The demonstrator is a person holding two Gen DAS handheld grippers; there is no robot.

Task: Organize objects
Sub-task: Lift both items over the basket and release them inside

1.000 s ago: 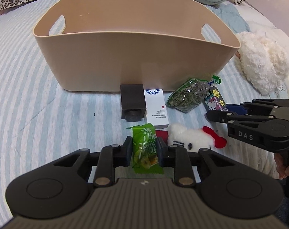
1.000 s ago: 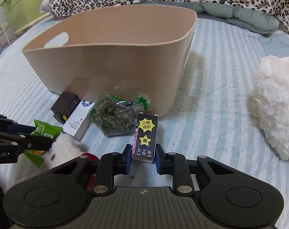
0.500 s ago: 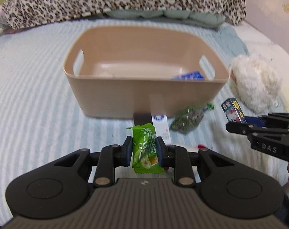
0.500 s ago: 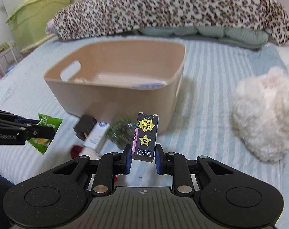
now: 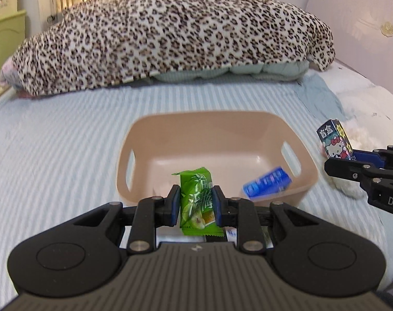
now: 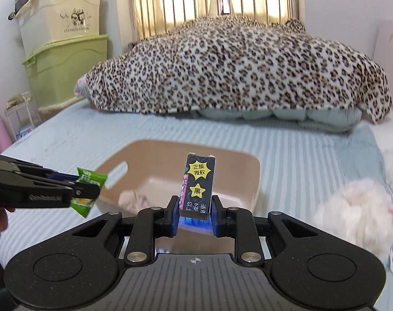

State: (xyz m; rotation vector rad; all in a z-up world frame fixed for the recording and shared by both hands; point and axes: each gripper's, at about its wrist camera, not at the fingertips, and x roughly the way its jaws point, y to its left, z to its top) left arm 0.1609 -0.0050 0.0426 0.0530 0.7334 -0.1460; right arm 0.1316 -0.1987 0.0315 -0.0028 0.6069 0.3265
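My left gripper (image 5: 195, 204) is clamped on a green candy packet (image 5: 197, 204), held upright between its fingers above the near rim of the beige bin (image 5: 271, 127) on the striped bed (image 5: 53, 150). My right gripper (image 6: 193, 216) pinches the bottom of a dark Hello Kitty box (image 6: 198, 184), upright, over the bin's near right side. A blue packet (image 5: 267, 184) lies inside the bin.

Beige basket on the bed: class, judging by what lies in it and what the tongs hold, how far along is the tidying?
Done: a blue packet lies in the beige basket. In hand: left tongs grip a green snack packet; right tongs grip a Hello Kitty box. Left: drop both in; the white plush toy lies outside.
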